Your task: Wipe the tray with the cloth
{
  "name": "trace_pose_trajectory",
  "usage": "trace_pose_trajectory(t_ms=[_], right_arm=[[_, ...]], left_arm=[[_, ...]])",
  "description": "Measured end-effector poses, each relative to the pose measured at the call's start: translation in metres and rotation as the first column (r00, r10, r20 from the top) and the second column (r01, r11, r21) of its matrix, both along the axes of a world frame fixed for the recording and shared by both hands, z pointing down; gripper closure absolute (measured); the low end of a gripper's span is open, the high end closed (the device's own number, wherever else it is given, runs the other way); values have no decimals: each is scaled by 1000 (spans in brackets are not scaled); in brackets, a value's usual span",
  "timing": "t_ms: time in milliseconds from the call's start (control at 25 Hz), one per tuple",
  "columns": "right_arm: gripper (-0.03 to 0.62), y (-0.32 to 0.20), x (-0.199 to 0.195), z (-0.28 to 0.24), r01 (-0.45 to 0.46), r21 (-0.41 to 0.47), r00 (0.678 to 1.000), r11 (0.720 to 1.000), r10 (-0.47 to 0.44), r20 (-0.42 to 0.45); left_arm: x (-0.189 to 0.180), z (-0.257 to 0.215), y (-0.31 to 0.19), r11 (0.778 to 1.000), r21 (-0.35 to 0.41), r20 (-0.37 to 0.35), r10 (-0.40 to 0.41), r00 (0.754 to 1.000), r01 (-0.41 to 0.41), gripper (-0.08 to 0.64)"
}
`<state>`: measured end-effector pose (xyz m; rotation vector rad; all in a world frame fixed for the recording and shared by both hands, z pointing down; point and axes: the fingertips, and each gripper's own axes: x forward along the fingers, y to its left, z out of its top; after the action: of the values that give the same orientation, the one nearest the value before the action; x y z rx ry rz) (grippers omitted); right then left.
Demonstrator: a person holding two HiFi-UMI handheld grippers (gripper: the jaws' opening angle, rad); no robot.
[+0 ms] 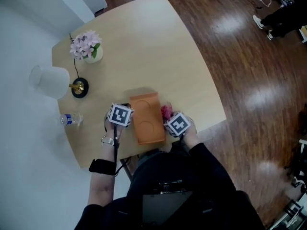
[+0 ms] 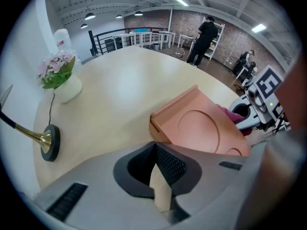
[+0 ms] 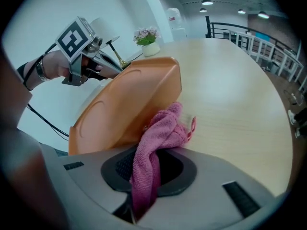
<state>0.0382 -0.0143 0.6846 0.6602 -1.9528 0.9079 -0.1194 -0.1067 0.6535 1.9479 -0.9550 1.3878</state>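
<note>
An orange tray (image 1: 146,121) with round recesses lies on the wooden table (image 1: 144,47) near its front edge. My right gripper (image 3: 151,152) is shut on a pink cloth (image 3: 160,128), which bunches up against the tray's (image 3: 129,99) right side. In the head view the cloth (image 1: 166,111) shows just right of the tray. My left gripper (image 2: 154,147) is at the tray's (image 2: 201,128) left edge. Its fingertips meet with nothing between them. The right gripper view shows the left gripper (image 3: 112,70) close to the tray's far rim.
At the table's left stand a vase of pink flowers (image 1: 86,46), a white-shaded lamp (image 1: 48,80) on a brass base (image 1: 79,87), and a lying water bottle (image 1: 71,120). The table's front edge is just behind both grippers. A person (image 2: 206,32) stands far off.
</note>
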Motion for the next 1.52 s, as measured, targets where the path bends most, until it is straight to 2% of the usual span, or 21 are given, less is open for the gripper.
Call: trace_pose_trajectory(t_ms=[120, 240, 360, 440, 560, 640, 760, 880, 1040, 1160, 1320, 1440, 1520], right_arm=[[523, 0, 7, 0, -46, -11, 999, 999, 46, 6], [523, -8, 30, -3, -97, 9, 995, 995, 97, -3], [523, -32, 47, -11, -98, 74, 995, 992, 99, -9], [523, -55, 46, -20, -39, 141, 999, 989, 42, -17], [522, -80, 32, -28, 125, 212, 991, 969, -114, -63], [522, -90, 22, -25, 251, 224, 967, 942, -231, -113], [523, -102, 14, -24, 402, 231, 912, 886, -364, -191], [523, -101, 5, -16, 497, 235, 867, 836, -462, -187], [525, -94, -4, -11, 563, 259, 826, 785, -537, -170], [525, -91, -4, -14, 595, 273, 804, 756, -570, -172], [525, -62, -8, -16, 652, 266, 755, 710, -640, -143], [525, -41, 0, -20, 666, 246, 745, 704, -639, -190], [529, -34, 0, -24, 632, 281, 774, 722, -603, -191]], left_arm=[[-6, -2, 6, 1000, 4, -12, -4, 1000, 4, 555], [-7, -27, 8, 997, 74, -12, 6, 1000, -5, 555], [31, -59, 18, 992, 106, -115, 83, 990, -71, 557], [63, -62, 26, 987, 92, -165, 147, 975, -133, 557], [92, -38, 42, 981, 14, -162, 193, 968, -193, 557], [96, -21, 51, 981, -37, -149, 184, 972, -191, 557], [94, -17, 50, 988, -44, -152, 137, 979, -145, 555], [97, -17, 50, 989, -46, -140, 135, 981, -143, 555], [97, -14, 52, 986, -73, -104, 138, 985, -146, 555], [97, -15, 52, 986, -93, -108, 129, 986, -139, 555], [95, -14, 52, 986, -97, -93, 128, 987, -137, 555], [92, -14, 49, 987, -77, -79, 133, 988, -139, 555], [92, -15, 45, 988, -56, -83, 136, 987, -141, 555]])
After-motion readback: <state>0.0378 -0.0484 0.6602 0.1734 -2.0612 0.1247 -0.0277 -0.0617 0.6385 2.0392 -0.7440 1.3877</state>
